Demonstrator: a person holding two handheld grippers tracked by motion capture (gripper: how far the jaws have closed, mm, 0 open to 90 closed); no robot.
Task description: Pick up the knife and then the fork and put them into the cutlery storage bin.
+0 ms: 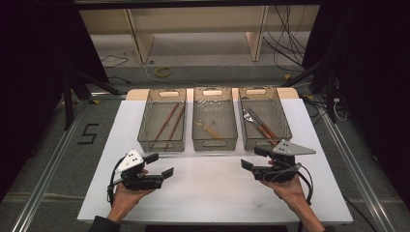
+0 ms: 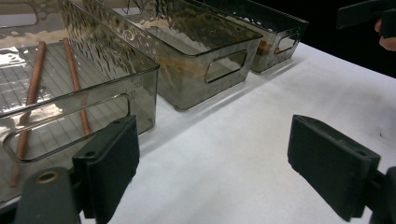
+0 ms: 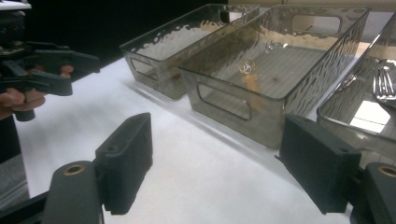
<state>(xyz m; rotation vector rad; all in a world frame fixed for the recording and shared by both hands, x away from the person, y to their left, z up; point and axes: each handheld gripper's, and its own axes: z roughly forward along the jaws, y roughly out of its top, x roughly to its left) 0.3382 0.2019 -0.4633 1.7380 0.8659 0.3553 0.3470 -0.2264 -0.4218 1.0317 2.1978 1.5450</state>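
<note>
Three smoky clear bins stand in a row at the back of the white table point(image 1: 212, 188). The left bin point(image 1: 144, 121) holds two brown chopsticks point(image 1: 168, 121), also in the left gripper view point(image 2: 74, 77). A wooden spoon point(image 1: 209, 128) lies in the middle bin point(image 1: 214, 144). The right bin point(image 1: 285, 118) holds a metal fork and brown-handled utensils point(image 1: 258, 124). My left gripper point(image 1: 159, 165) point(image 2: 219, 163) hovers open in front of the left bin, with nothing between its fingers. My right gripper point(image 1: 254, 158) point(image 3: 222, 161) is open and empty in front of the right bin.
Each gripper sits in a person's hand near the table's front half. The left gripper point(image 3: 42, 70) appears far left in the right gripper view. Metal rails flank the table; wooden shelving and cables lie on the floor behind.
</note>
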